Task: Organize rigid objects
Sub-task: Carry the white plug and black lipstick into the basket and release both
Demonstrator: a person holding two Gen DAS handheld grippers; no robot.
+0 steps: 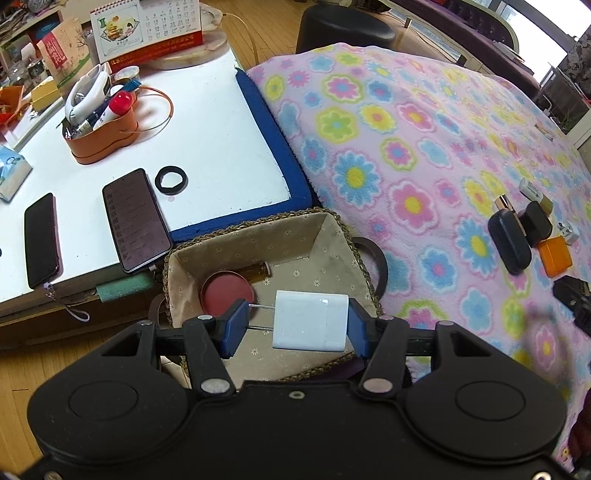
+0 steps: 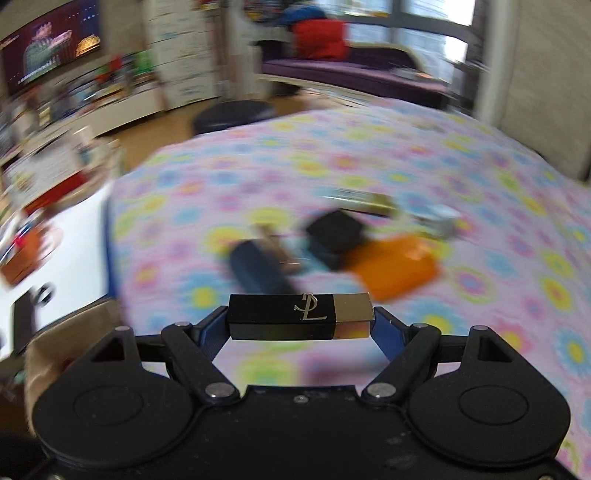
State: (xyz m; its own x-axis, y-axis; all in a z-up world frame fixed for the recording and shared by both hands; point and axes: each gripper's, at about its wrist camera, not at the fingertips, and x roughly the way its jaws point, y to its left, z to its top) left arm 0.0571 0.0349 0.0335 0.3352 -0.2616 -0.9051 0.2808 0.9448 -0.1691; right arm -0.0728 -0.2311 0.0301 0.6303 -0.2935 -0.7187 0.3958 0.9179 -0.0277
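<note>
So the left gripper (image 1: 293,325) is pinching a white rectangular plug-in charger (image 1: 311,320) sideways between its blue pads, with the two metal prongs poking toward the left pad. It's hanging right over the woven basket with the beige flowered lining (image 1: 334,236), which is sitting between the white table with the blue edge (image 1: 221,147) and the pink flower-print fleece blanket (image 1: 388,140). Down in the basket, a round dark-red tin (image 1: 223,293) and a small amber glass bottle (image 1: 255,270) are lying touching each other.

The right gripper (image 2: 300,321) is clamping a black lipstick tube with a gold end (image 2: 300,316) crosswise, above the blanket.

The right wrist view is smearing badly, so the leftover pile is hard to read there. In the left view it's sharper: a dark navy oval case (image 1: 509,245), a black box (image 1: 535,223) and an orange box (image 1: 554,256) are crowding together on the blanket, well away from the basket. A couple of smaller bits behind them are too tiny to identify.

Writing-wise, the lipstick is showing a gold interlaced monogram. The desk calendar (image 1: 147,29) has numbers but they're too small to make out.
</note>
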